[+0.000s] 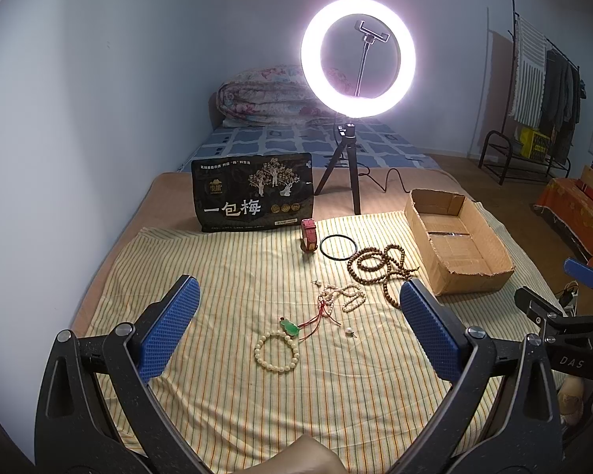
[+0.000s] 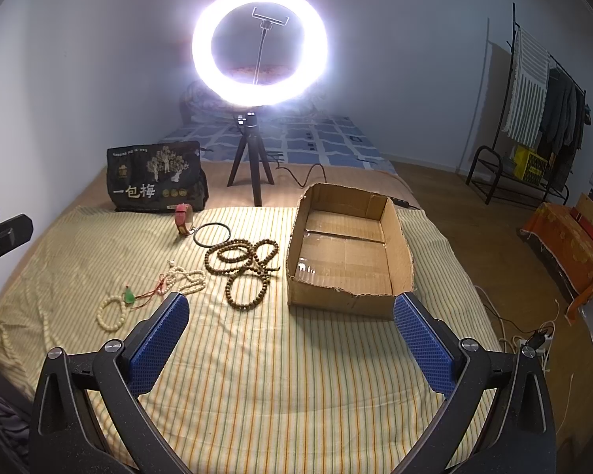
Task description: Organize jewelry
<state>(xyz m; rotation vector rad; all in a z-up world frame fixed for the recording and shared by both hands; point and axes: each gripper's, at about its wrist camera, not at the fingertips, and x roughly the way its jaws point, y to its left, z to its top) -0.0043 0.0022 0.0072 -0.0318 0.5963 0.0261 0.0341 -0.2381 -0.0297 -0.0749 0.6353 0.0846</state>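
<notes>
The left gripper fills the foreground of its own view, blue-padded fingers spread wide with nothing between them; at the bottom edge a pale rounded shape, perhaps part of a hand, is cut off and hard to identify. The right gripper is likewise spread apart and empty above the striped yellow cloth. On that cloth, left of a cardboard box whose inside is bare, the jewelry lies scattered: a cream bead bracelet just beside a green pendant on red cord, a tangled strand of small pale beads, a long brown wooden bead necklace looped over itself, a thin black bangle, and a red strap band standing on edge. A tiny pearl-like item near the pendant is too small to identify. Behind stand a black snack bag and a lit ring light on a tripod, whose glare washes out the bedding behind it in the right view.
</notes>
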